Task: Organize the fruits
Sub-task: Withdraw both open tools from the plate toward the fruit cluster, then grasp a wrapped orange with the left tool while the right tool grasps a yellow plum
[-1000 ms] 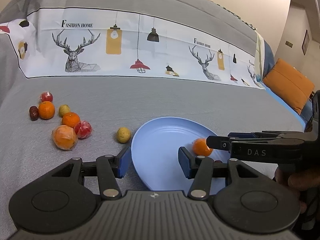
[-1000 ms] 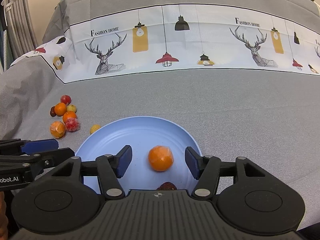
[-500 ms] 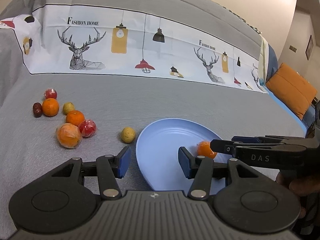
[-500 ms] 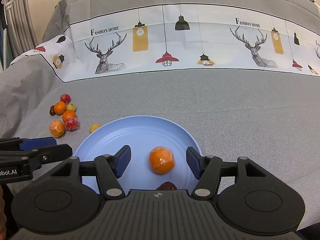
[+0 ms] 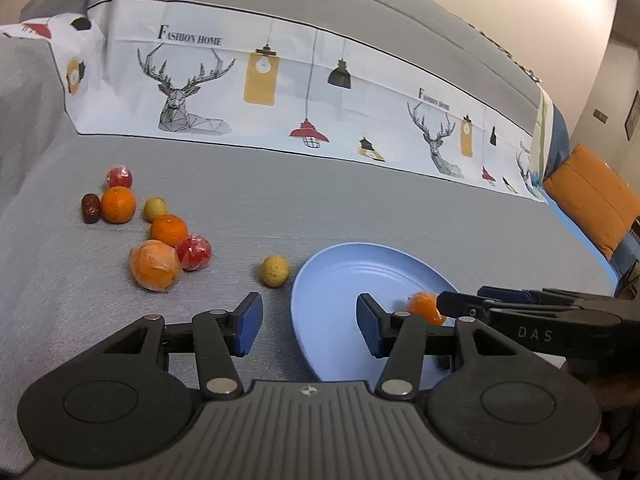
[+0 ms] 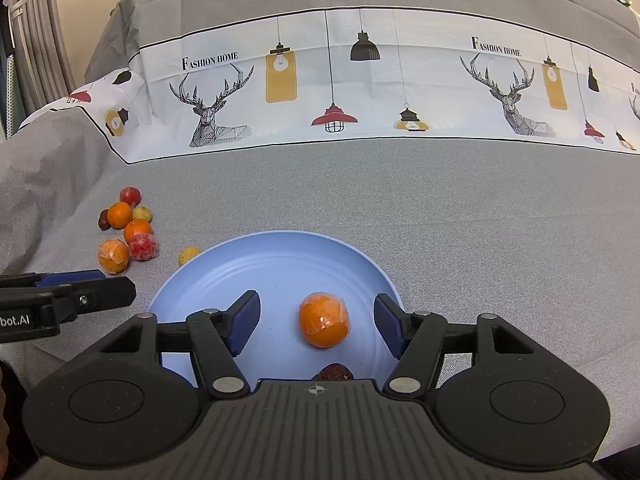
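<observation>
My right gripper point(image 6: 316, 322) held its jaws apart, clear of the wrapped orange point(image 6: 324, 319) lying between them on the blue plate point(image 6: 276, 264). My left gripper point(image 5: 308, 324) gaped empty over the plate's rim. The other fruits point(image 5: 156, 232) lay clustered on the grey bed point(image 5: 360, 204), well left of the plate.
</observation>
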Demonstrator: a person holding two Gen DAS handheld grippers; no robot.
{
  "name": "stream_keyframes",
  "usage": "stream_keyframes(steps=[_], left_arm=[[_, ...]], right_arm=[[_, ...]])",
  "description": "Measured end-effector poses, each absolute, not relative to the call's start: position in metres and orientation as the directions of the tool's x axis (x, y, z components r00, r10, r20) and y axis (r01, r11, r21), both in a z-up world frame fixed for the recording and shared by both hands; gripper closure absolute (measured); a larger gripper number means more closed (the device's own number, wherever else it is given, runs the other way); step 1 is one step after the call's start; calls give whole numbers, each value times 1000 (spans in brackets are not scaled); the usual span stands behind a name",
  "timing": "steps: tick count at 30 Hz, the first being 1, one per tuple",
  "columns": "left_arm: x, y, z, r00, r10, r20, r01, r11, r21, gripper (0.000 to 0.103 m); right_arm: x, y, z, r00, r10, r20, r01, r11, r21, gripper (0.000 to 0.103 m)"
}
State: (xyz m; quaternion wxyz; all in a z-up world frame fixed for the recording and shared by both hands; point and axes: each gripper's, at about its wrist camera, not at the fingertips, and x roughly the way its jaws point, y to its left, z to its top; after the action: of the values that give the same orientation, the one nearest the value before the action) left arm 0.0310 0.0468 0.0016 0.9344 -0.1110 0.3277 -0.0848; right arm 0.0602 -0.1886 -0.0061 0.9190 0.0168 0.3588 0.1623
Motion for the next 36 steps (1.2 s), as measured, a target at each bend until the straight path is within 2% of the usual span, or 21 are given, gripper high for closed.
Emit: stream_keyframes(steps=[8, 15, 20, 22, 24, 27, 36], left_arm=[[31, 51, 3, 772, -215, -598, 60, 961, -269, 46], [27, 71, 28, 823, -86, -562, -29, 981, -192, 46], [47, 104, 37, 809, 7, -588, -45, 998, -50, 45], [49, 116, 31, 812, 55, -581, -68, 998, -1, 39], [54, 134, 24, 785, 50, -617, -123, 989, -77, 38], [53, 148, 24, 793, 34, -608, -160, 975, -154, 34], [63, 150, 16, 754, -9, -657, -149, 972, -184, 30]], right_arm=[[61, -190, -6, 689, 310, -655, -288, 947, 145, 38], [62, -193, -4, 693, 315, -649, -271, 947, 171, 38], [62, -193, -2, 690, 329, -645, -283, 942, 178, 37], [62, -193, -1, 689, 333, -644, -284, 941, 183, 37], [63, -194, 0, 689, 335, -643, -278, 941, 193, 37], [65, -195, 2, 686, 341, -643, -264, 940, 216, 37], [66, -180, 27, 682, 392, -618, -282, 920, 272, 38]])
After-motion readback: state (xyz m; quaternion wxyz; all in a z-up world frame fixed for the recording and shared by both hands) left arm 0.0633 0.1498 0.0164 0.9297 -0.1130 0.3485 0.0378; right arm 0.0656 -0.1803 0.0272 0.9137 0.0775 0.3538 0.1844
